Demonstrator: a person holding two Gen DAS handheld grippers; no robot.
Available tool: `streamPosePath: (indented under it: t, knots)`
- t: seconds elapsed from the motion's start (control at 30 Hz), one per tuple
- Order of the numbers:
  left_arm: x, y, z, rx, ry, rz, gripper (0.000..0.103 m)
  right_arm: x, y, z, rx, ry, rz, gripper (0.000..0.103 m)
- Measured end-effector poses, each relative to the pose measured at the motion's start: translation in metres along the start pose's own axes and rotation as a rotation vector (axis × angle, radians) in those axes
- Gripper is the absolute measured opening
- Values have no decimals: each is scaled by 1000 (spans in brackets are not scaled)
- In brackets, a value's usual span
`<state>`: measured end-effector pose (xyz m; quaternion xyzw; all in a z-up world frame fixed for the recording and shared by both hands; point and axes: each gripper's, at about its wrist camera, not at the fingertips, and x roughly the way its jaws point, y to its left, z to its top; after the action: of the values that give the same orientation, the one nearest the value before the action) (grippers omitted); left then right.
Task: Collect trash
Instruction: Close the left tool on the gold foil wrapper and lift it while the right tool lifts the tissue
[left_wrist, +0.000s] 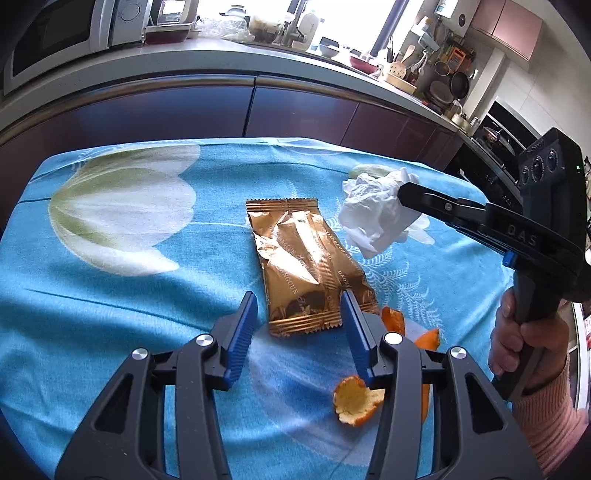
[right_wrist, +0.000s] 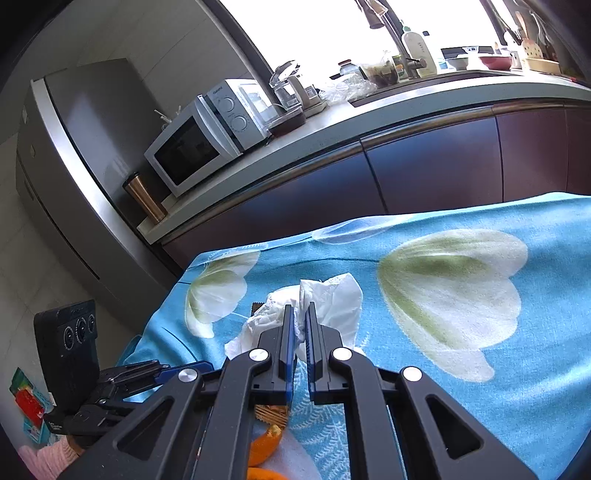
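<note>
A gold snack wrapper (left_wrist: 306, 269) lies flat on the blue flowered cloth (left_wrist: 147, 295). My left gripper (left_wrist: 299, 314) is open, its blue fingers either side of the wrapper's near end. Orange peel pieces (left_wrist: 356, 400) lie by its right finger. My right gripper (right_wrist: 301, 314) is shut on a crumpled white tissue (right_wrist: 332, 306); in the left wrist view it (left_wrist: 402, 192) holds the tissue (left_wrist: 373, 218) just above the cloth, right of the wrapper. Orange peel (right_wrist: 267, 443) shows under the right gripper.
Dark cabinet fronts (left_wrist: 295, 110) and a cluttered counter (left_wrist: 332, 55) stand behind the table. A microwave (right_wrist: 207, 140) and a fridge (right_wrist: 74, 184) are at the left. The cloth's far edge (left_wrist: 258, 142) is near the cabinets.
</note>
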<state>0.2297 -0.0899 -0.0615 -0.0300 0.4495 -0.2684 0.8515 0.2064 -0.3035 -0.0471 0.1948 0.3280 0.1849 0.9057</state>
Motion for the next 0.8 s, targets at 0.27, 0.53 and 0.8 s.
streamPosePath:
  t: [0.27, 0.53, 0.8]
  knots:
    - [20, -5, 10, -2, 29, 1, 48, 1, -6, -4, 17, 2, 14, 5]
    - [21, -17, 6, 27, 19, 71, 14, 10, -4, -11, 8, 37, 7, 5]
    - [7, -18, 1, 13, -27, 62, 7, 7, -3, -14, 11, 33, 10, 5]
